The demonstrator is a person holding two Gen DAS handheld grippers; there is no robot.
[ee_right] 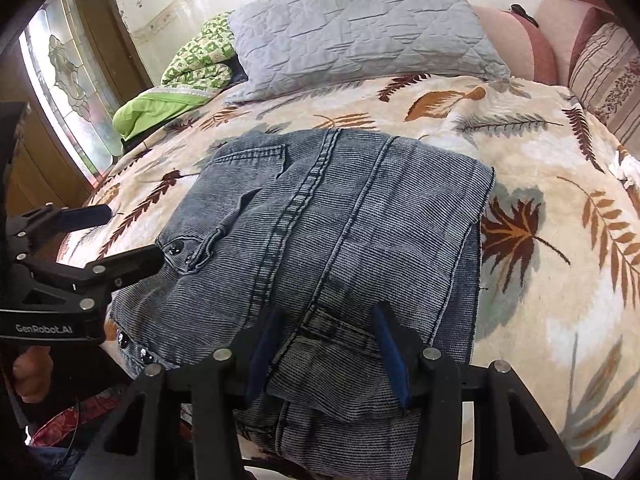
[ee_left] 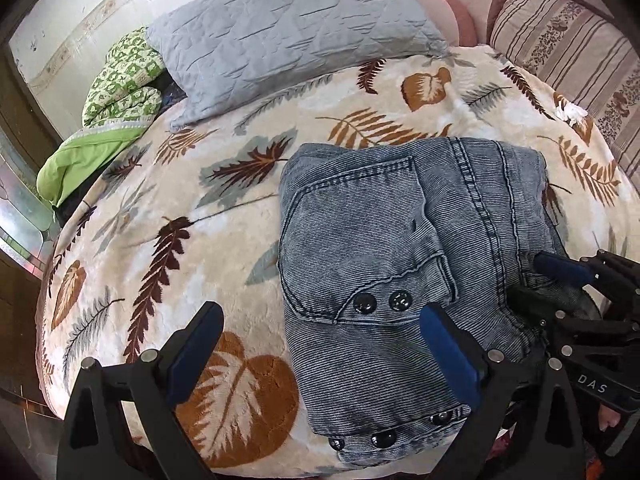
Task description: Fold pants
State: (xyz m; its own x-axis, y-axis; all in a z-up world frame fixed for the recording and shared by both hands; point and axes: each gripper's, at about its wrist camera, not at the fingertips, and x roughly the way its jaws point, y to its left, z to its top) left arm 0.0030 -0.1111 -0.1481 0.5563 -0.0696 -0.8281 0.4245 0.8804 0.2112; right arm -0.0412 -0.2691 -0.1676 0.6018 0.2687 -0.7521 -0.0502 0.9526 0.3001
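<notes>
The faded blue denim pants (ee_left: 400,232) lie folded into a thick stack on the leaf-print blanket (ee_left: 168,208), pocket snaps facing up. My left gripper (ee_left: 320,344) hovers open and wide over the stack's left edge; its right finger is above the denim, its left finger above the blanket, and nothing is gripped. In the right wrist view the left gripper (ee_right: 120,236) sits at the pants' (ee_right: 340,220) left side. My right gripper (ee_right: 326,344) is shut on a bunched fold of the near waistband, with fabric filling the gap between its blue pads (ee_right: 388,344). The right gripper (ee_left: 548,284) also shows at the stack's right edge.
A grey quilted pillow (ee_left: 288,28) and a green patterned quilt (ee_left: 116,92) lie at the head of the bed. Striped and pink cushions (ee_left: 560,36) line the right side. A wooden door with patterned glass (ee_right: 64,80) stands to the left. A hand (ee_right: 28,372) holds the left gripper.
</notes>
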